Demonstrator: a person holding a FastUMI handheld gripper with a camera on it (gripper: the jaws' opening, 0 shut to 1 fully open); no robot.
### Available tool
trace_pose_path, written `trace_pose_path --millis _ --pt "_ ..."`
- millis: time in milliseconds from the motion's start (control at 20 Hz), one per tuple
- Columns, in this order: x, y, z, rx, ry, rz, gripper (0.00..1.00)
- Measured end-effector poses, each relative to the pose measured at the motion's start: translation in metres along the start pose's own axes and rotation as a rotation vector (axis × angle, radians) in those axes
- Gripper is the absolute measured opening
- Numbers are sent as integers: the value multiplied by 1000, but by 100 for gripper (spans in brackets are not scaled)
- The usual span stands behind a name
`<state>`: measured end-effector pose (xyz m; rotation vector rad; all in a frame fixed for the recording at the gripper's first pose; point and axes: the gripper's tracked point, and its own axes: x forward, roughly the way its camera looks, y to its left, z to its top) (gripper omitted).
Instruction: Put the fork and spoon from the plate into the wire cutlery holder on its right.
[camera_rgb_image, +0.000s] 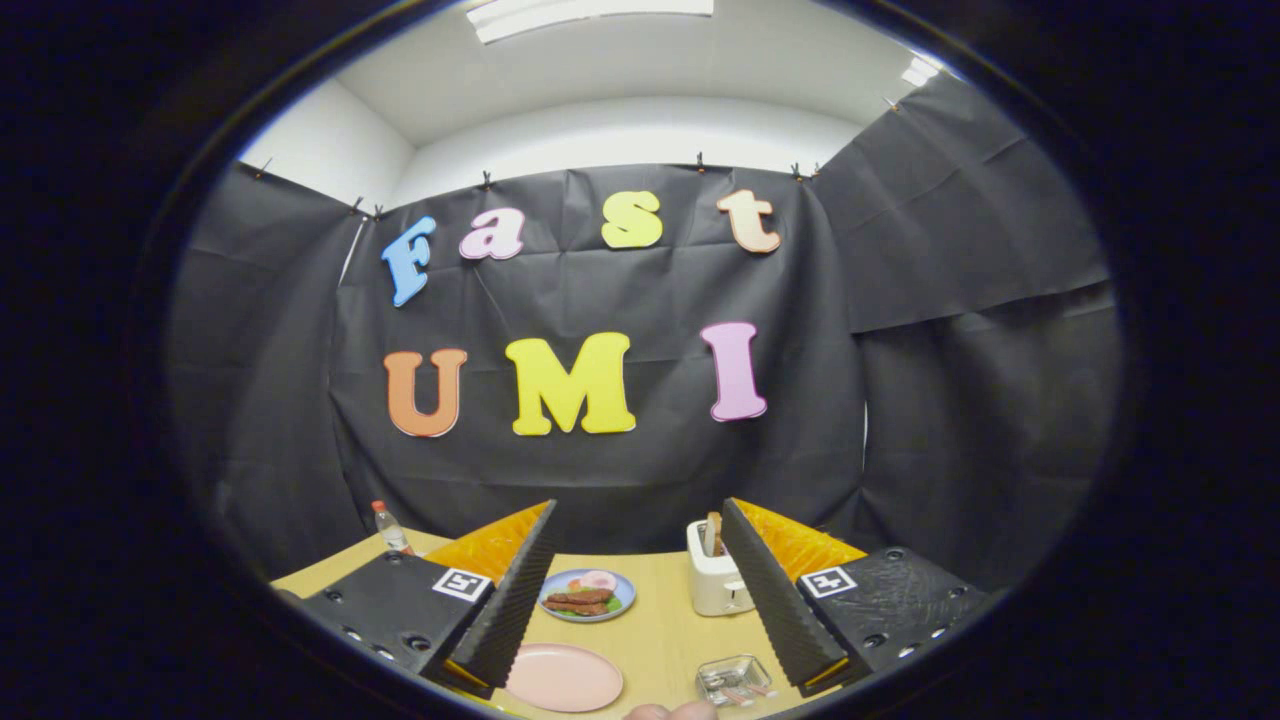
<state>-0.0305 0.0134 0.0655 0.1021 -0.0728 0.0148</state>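
I am holding my gripper (640, 590) wide open over bare table (660, 630), gripping nothing, with the pink plate (563, 677) just beside my left finger and the holder (733, 680) near my right finger.

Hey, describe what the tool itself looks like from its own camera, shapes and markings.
The tool has two long wedge-shaped fingers with ribbed inner faces, set wide apart. Each sits on a dark block body dotted with screws, and each block carries a small square black-and-white marker tag. No cables are visible.
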Motion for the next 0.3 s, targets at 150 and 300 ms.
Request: trace_pose_path --millis 150,300 --pt "-4 -1 5 -3 -28 -7 96" --pt "-4 -1 6 -11 -36 -7 96"
